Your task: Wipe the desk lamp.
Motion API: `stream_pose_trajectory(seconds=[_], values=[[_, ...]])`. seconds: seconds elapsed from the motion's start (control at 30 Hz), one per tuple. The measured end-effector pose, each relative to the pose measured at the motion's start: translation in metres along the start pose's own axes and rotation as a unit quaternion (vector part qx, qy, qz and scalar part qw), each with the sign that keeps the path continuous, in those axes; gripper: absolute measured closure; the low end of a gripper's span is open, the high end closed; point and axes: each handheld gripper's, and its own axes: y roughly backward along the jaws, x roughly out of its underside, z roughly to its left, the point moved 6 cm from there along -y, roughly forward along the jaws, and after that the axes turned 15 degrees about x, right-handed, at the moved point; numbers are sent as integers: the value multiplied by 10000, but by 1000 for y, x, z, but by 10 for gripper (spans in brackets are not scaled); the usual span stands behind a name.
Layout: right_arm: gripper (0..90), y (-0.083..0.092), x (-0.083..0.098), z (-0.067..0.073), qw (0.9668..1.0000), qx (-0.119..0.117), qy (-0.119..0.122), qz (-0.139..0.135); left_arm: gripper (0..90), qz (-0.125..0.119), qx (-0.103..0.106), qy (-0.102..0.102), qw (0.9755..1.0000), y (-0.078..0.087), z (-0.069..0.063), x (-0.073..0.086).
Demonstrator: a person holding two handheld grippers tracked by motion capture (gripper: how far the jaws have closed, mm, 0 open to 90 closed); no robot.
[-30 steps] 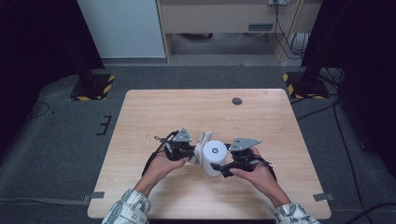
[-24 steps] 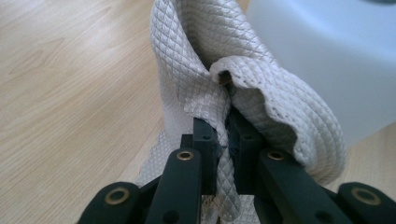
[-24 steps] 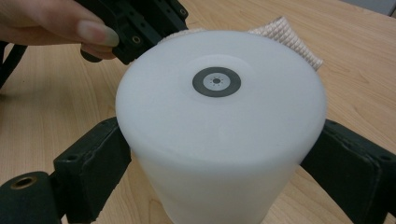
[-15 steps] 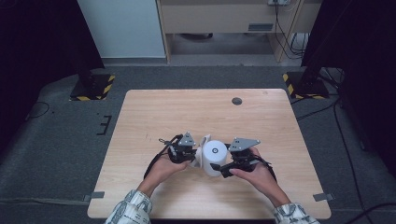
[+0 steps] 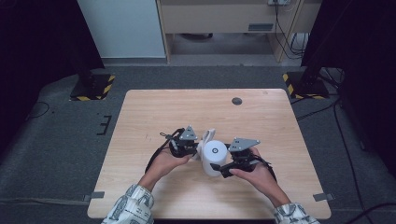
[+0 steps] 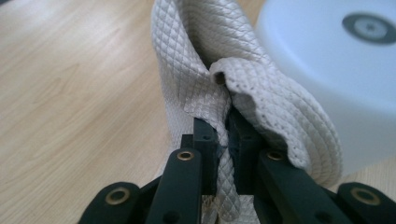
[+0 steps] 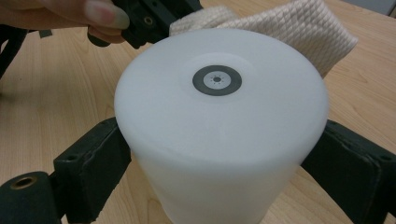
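Observation:
A white cylinder (image 5: 214, 157) with a grey ring on its top (image 7: 217, 80) stands upright on the wooden table (image 5: 154, 112). My right gripper (image 5: 216, 168) is shut on it, one black jaw on each side of its wall (image 7: 219, 158). My left gripper (image 5: 196, 148) is shut on a white quilted cloth (image 5: 207, 138). The cloth (image 6: 201, 56) is pinched between the jaws (image 6: 223, 133) and lies against the cylinder's (image 6: 336, 79) left side. In the right gripper view the cloth (image 7: 289, 28) shows behind the cylinder, with the left gripper (image 7: 149, 18) and fingers at the top left.
A small dark round spot (image 5: 236, 101) sits near the table's far edge. Bare wood stretches to the left, right and back of the hands. Black stands with yellow-striped bases (image 5: 93, 86) (image 5: 303, 84) flank the table on the floor.
My left gripper, with the cloth in it, has shifted slightly right towards the cylinder. The right gripper and cylinder have stayed put.

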Motion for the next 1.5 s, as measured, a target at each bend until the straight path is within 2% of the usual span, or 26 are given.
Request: stream_pose_trajectory(seconds=[0.03,0.1,0.13,0.27,0.33,0.37,0.47,0.57,0.77,0.9,0.97,1.17,1.2,1.23,1.33,1.37,1.5], values=[[95,0,0,0,10000,-4,-5,6,833,99,13,-2,9999,-2,1,3],[95,0,0,0,10000,-4,-4,5,833,143,13,6,9999,-3,1,4],[95,0,0,0,10000,-6,-4,6,833,309,8,-42,9995,-6,2,7],[94,0,0,1,10000,-4,-4,19,834,522,-19,-126,9986,-11,3,10],[94,-1,0,0,10000,1,9,17,833,548,11,-126,9984,-12,3,11],[94,-1,1,1,10000,6,7,29,833,390,70,-28,9992,-11,4,9],[94,-1,1,0,10000,5,11,29,834,259,67,-9,9996,-8,4,5],[94,-1,1,0,10000,2,8,31,834,-44,128,47,9999,-2,3,-4],[94,-1,1,1,10000,9,10,39,834,-234,110,-30,9997,6,2,-17],[94,-1,1,1,10000,15,17,43,834,-121,129,-23,9998,2,3,-14],[94,-1,1,1,10000,16,28,45,834,148,77,-91,9998,-5,4,-9],[93,-1,1,1,10000,27,34,58,834,338,94,-74,9994,-13,6,-1],[93,-1,1,1,10000,30,35,59,834,320,102,-52,9994,-14,7,0],[93,-1,1,1,10000,36,44,56,834,194,130,11,9997,-14,7,-1],[93,-1,1,1,10000,37,48,58,834,102,119,14,9999,-11,6,-3],[93,-1,1,1,10000,40,48,60,834,-49,125,15,9999,-6,5,-8],[93,-1,1,1,10000,46,48,62,834,-208,126,-43,9997,4,2,-17]])
